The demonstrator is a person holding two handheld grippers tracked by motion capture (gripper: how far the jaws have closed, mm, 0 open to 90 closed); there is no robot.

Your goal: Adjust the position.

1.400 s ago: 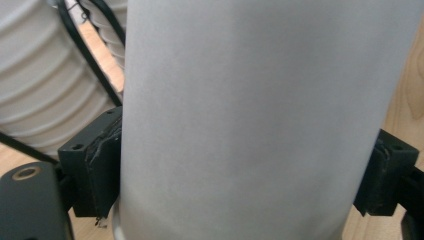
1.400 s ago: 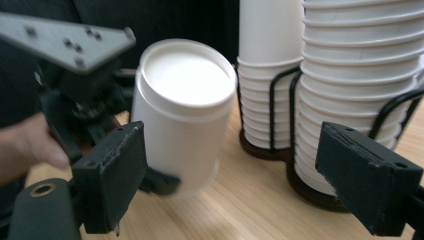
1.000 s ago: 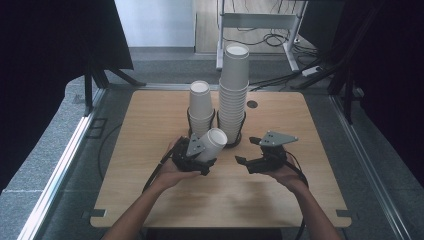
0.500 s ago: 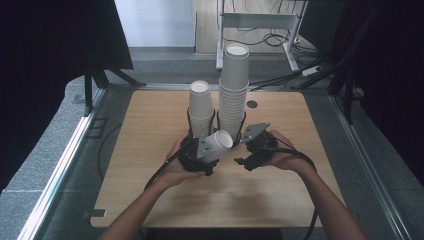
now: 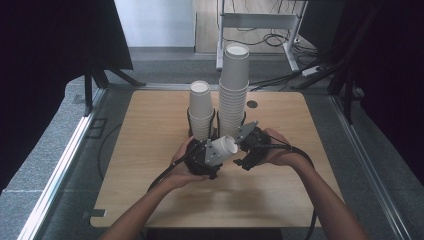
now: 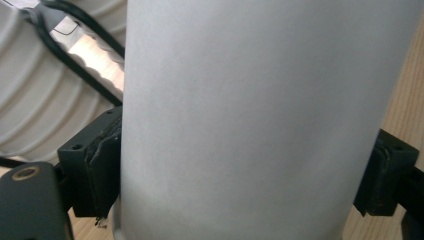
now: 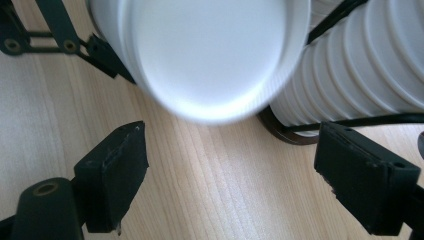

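Both forearms reach in from six o'clock, the left gripper [image 5: 207,157] clamping a tilted cup [image 5: 223,148] at table [image 5: 150,130] centre, the right gripper [image 5: 248,150], at its three o'clock, gaping empty.

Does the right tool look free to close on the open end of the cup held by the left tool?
Probably yes: the right tool is open, facing the cup mouth, with bare table between. The left tool grips the cup body.

**A curtained recording bay in a lab**

We see a bare wooden table [image 5: 150,190] hemmed by black curtains [image 5: 45,65] left and right, on grey carpet [image 5: 55,150]. At the upper middle, loose cables [image 5: 270,37] trail beneath a metal desk frame [image 5: 260,22].
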